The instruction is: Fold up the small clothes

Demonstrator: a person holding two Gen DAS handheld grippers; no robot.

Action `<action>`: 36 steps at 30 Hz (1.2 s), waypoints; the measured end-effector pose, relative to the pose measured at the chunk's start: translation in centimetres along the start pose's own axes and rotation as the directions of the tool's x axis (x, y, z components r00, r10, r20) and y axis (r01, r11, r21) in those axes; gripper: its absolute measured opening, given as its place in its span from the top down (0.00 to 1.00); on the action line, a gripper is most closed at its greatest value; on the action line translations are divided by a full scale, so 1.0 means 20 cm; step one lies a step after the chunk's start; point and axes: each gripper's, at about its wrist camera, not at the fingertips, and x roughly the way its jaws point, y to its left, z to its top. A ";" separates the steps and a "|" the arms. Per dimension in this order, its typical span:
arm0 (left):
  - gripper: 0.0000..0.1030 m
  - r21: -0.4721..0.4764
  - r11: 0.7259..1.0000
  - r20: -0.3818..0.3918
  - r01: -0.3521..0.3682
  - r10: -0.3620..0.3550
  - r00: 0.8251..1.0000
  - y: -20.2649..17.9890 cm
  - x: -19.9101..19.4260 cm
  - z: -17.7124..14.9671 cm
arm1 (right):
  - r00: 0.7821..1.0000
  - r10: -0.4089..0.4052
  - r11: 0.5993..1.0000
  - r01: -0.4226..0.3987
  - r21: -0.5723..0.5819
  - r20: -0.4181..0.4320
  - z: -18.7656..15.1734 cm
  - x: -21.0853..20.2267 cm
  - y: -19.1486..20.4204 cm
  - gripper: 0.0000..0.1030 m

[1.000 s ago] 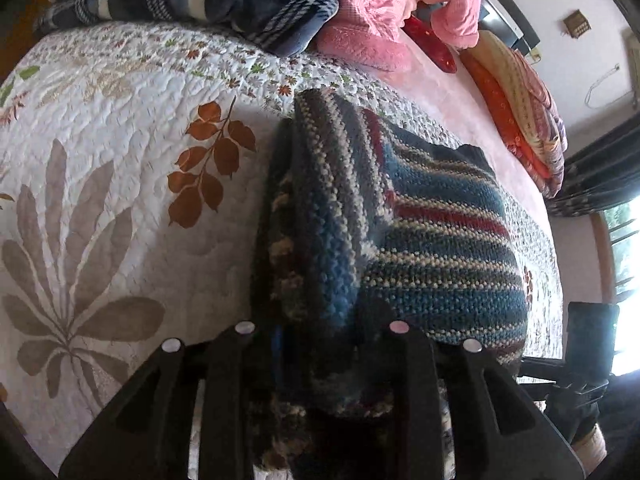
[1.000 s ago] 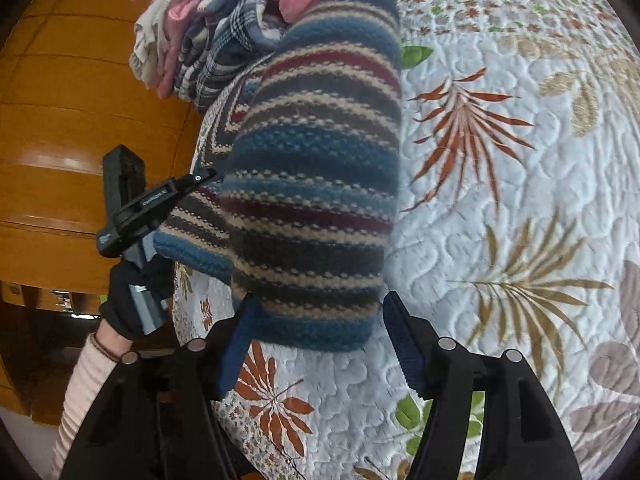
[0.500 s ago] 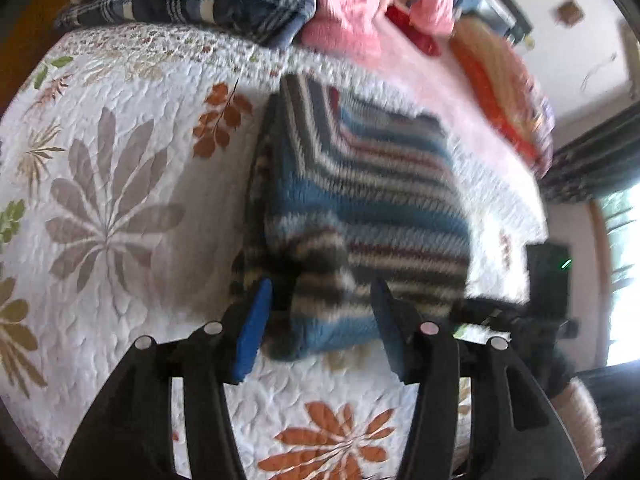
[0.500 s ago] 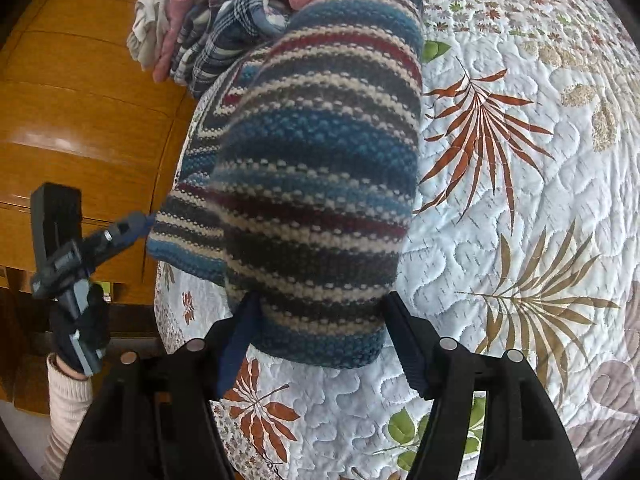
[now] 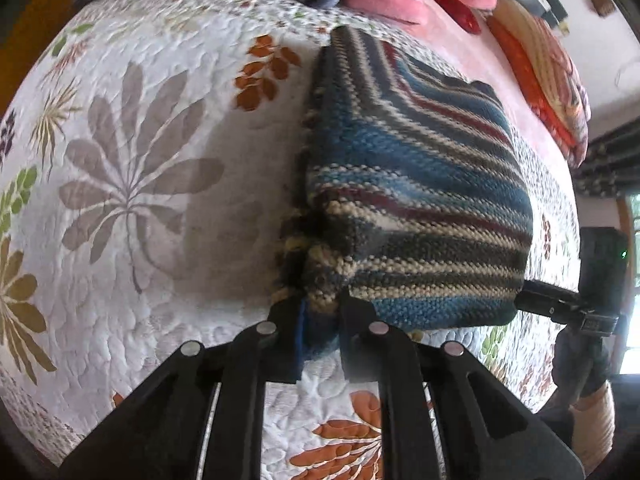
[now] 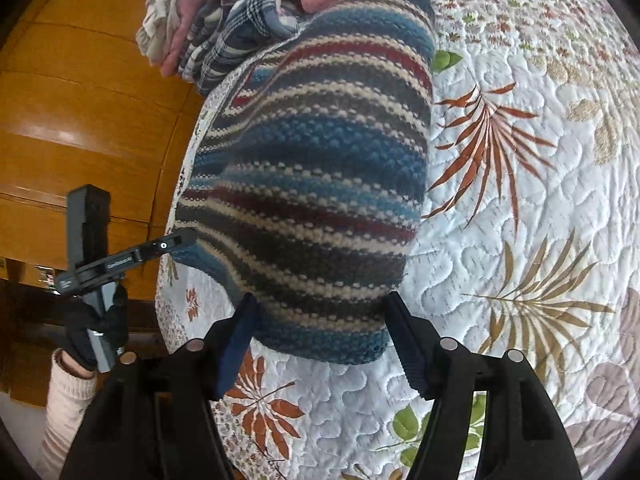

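Observation:
A folded striped knit sweater (image 5: pixel 420 200) in blue, cream, grey and dark red lies on a leaf-patterned quilt (image 5: pixel 160 240). My left gripper (image 5: pixel 320 322) is shut on the sweater's near left corner, with knit bunched between the fingers. In the right wrist view the sweater (image 6: pixel 320 180) fills the middle. My right gripper (image 6: pixel 320 320) is open, its fingers standing either side of the sweater's near folded edge. The left gripper (image 6: pixel 188 238) shows there at the sweater's left edge, held by a gloved hand (image 6: pixel 96 328). The right gripper (image 5: pixel 524 302) shows at the sweater's far right edge.
A pile of plaid and pink clothes (image 6: pixel 224 32) lies just beyond the sweater. Red and orange cushions (image 5: pixel 540 72) sit at the far end of the bed. A wooden panel (image 6: pixel 80 100) borders the quilt's (image 6: pixel 520 240) left edge.
My left gripper was open just short of the sweater half a second ago; it has now shut on the near corner. The right gripper stayed open and edged closer to the sweater.

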 end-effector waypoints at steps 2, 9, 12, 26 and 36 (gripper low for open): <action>0.89 0.009 1.000 -0.013 -0.015 0.015 1.000 0.01 0.03 0.00 | 1.000 0.006 1.000 -0.006 0.011 -0.008 -0.01 0.02 -0.01 0.34; 0.86 0.058 0.995 -0.024 -0.087 0.088 0.996 0.00 0.13 0.01 | 0.990 -0.137 0.989 0.135 -0.068 -0.034 -0.05 0.13 0.00 0.52; 0.83 0.055 0.994 -0.022 -0.092 0.094 0.995 0.01 0.15 0.03 | 0.986 -0.157 0.986 0.154 -0.066 -0.050 -0.08 0.19 -0.02 0.55; 0.45 0.062 0.995 0.001 -0.082 0.082 0.997 0.02 0.04 0.02 | 0.985 -0.139 0.988 0.131 -0.082 -0.100 -0.04 0.11 0.03 0.38; 0.40 0.083 0.993 0.161 0.082 -0.094 0.982 -0.03 -0.29 0.12 | 0.993 -0.116 0.993 0.115 -0.034 -0.023 0.02 -0.06 -0.03 0.30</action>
